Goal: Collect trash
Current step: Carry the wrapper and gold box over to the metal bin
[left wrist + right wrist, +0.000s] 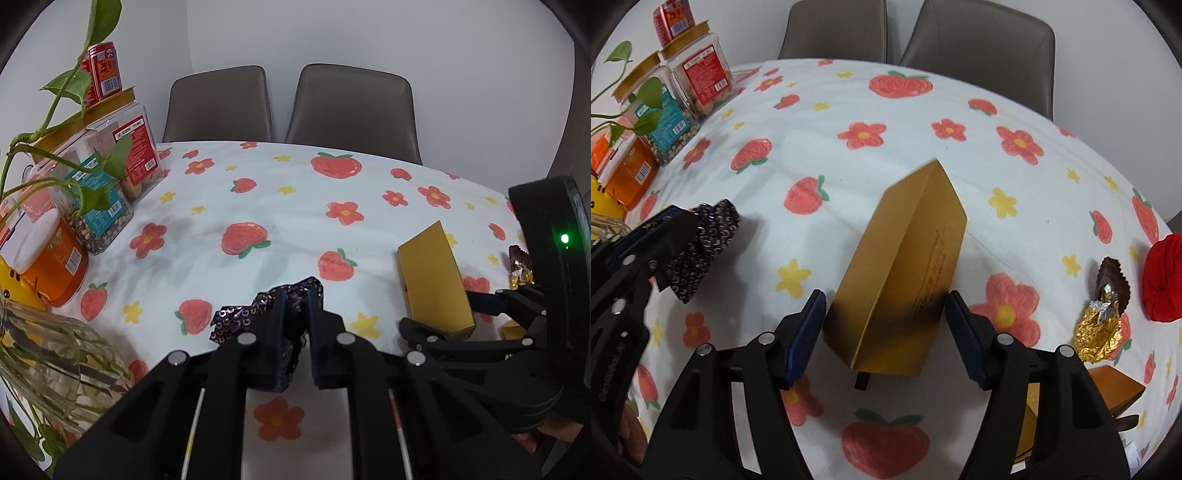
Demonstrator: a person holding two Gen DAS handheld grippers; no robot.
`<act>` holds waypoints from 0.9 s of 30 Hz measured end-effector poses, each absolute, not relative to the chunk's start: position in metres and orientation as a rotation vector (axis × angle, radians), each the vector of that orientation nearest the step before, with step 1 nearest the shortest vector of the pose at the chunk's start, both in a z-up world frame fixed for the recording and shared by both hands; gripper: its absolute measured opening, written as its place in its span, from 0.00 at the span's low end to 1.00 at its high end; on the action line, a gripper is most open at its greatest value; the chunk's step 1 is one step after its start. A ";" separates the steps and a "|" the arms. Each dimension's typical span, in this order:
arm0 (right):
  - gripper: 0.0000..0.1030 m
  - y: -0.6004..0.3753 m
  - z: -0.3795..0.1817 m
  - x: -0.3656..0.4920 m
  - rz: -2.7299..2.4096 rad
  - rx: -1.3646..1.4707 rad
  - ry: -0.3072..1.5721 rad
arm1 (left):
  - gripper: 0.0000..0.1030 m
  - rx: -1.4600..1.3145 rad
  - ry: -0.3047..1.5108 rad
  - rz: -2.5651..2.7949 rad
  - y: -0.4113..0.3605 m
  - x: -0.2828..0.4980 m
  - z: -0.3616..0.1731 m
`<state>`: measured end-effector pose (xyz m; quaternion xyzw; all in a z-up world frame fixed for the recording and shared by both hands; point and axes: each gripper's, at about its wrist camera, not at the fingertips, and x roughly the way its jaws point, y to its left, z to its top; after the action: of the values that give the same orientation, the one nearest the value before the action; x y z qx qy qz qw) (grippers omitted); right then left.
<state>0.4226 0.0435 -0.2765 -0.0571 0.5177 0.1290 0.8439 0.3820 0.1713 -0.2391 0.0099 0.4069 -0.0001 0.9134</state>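
A: Black left gripper [297, 317] sat closest, pinched shut on a dark wrapper [255, 314] with small ring marks, held just above the cloth [221, 206].

B: And the surface?

A: White cloth with red flowers and strawberries over a table; two grey chairs [351, 110] stood at the far edge against a pale wall.

B: Open room?

A: Bare cloth ran to the far edge. Jars [107, 206] lined the left side.

B: The other claw?

A: Right gripper [886, 325] was spread wide around a gold box [905, 280]; I couldn't tell if the pads touched it. Gold foil [1100, 328] lay at its right.

B: Any readable writing?

A: None.
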 end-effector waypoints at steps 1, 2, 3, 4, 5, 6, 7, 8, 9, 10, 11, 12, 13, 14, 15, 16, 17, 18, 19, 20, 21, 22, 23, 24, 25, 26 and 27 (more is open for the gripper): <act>0.60 0.043 -0.276 0.422 0.280 -0.116 1.088 | 0.11 0.020 0.839 0.000 0.172 0.382 -0.239; 0.59 0.042 -0.275 0.422 0.282 -0.108 1.082 | 0.11 0.020 0.840 0.001 0.172 0.381 -0.239; 0.57 0.042 -0.273 0.421 0.279 -0.106 1.074 | 0.11 0.020 0.840 0.001 0.172 0.380 -0.238; 0.55 0.042 -0.270 0.419 0.280 -0.107 1.064 | 0.11 0.019 0.840 0.002 0.173 0.379 -0.238; 0.55 0.042 -0.268 0.418 0.283 -0.108 1.058 | 0.11 0.016 0.840 0.003 0.173 0.377 -0.237; 0.55 0.041 -0.264 0.416 0.288 -0.107 1.050 | 0.11 0.014 0.839 0.005 0.174 0.377 -0.236; 0.55 0.041 -0.260 0.414 0.292 -0.107 1.042 | 0.11 0.010 0.838 0.005 0.174 0.375 -0.235; 0.55 0.040 -0.256 0.412 0.295 -0.108 1.033 | 0.11 0.007 0.836 0.006 0.175 0.373 -0.233; 0.55 0.039 -0.250 0.409 0.299 -0.109 1.021 | 0.11 0.005 0.834 0.005 0.175 0.372 -0.232; 0.55 0.038 -0.247 0.407 0.302 -0.110 1.014 | 0.11 0.001 0.831 0.003 0.174 0.370 -0.230; 0.55 0.036 -0.241 0.403 0.306 -0.110 1.004 | 0.11 -0.003 0.828 0.000 0.174 0.368 -0.227; 0.55 0.034 -0.236 0.400 0.309 -0.110 0.997 | 0.11 -0.006 0.825 -0.002 0.173 0.365 -0.225; 0.55 0.032 -0.230 0.395 0.314 -0.112 0.987 | 0.11 -0.005 0.821 -0.007 0.171 0.361 -0.221; 0.55 0.029 -0.224 0.391 0.317 -0.114 0.979 | 0.11 -0.005 0.817 -0.011 0.170 0.358 -0.218; 0.55 0.027 -0.219 0.385 0.319 -0.117 0.969 | 0.11 -0.005 0.814 -0.016 0.168 0.354 -0.215; 0.55 0.023 -0.212 0.378 0.320 -0.120 0.958 | 0.11 -0.004 0.809 -0.022 0.166 0.349 -0.211; 0.55 0.020 -0.206 0.370 0.320 -0.123 0.949 | 0.11 -0.003 0.806 -0.028 0.163 0.344 -0.207; 0.55 0.015 -0.199 0.362 0.320 -0.126 0.939 | 0.11 0.000 0.802 -0.035 0.160 0.339 -0.203; 0.55 0.011 -0.193 0.354 0.320 -0.126 0.931 | 0.11 0.002 0.799 -0.042 0.157 0.335 -0.199; 0.55 0.007 -0.187 0.347 0.318 -0.125 0.922 | 0.11 0.005 0.795 -0.050 0.153 0.330 -0.195; 0.55 0.000 -0.180 0.336 0.317 -0.123 0.912 | 0.11 0.007 0.792 -0.057 0.150 0.325 -0.190; 0.55 -0.006 -0.175 0.327 0.314 -0.121 0.904 | 0.11 0.011 0.787 -0.066 0.144 0.318 -0.185; 0.55 -0.011 -0.170 0.319 0.310 -0.116 0.897 | 0.11 0.013 0.783 -0.076 0.139 0.313 -0.180; 0.55 -0.020 -0.164 0.307 0.304 -0.110 0.890 | 0.11 0.016 0.782 -0.088 0.133 0.306 -0.176; 0.55 -0.027 -0.161 0.299 0.300 -0.105 0.885 | 0.11 0.023 0.779 -0.098 0.126 0.298 -0.172; 0.55 -0.036 -0.157 0.289 0.293 -0.098 0.878 | 0.11 0.028 0.776 -0.108 0.119 0.291 -0.167; 0.55 -0.044 -0.154 0.281 0.284 -0.095 0.874 | 0.11 0.036 0.774 -0.120 0.111 0.283 -0.164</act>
<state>0.2807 -0.0439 -0.1539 -0.0458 0.4215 0.1370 0.8952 0.2834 0.1109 -0.1640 0.0173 0.3773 -0.0587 0.9240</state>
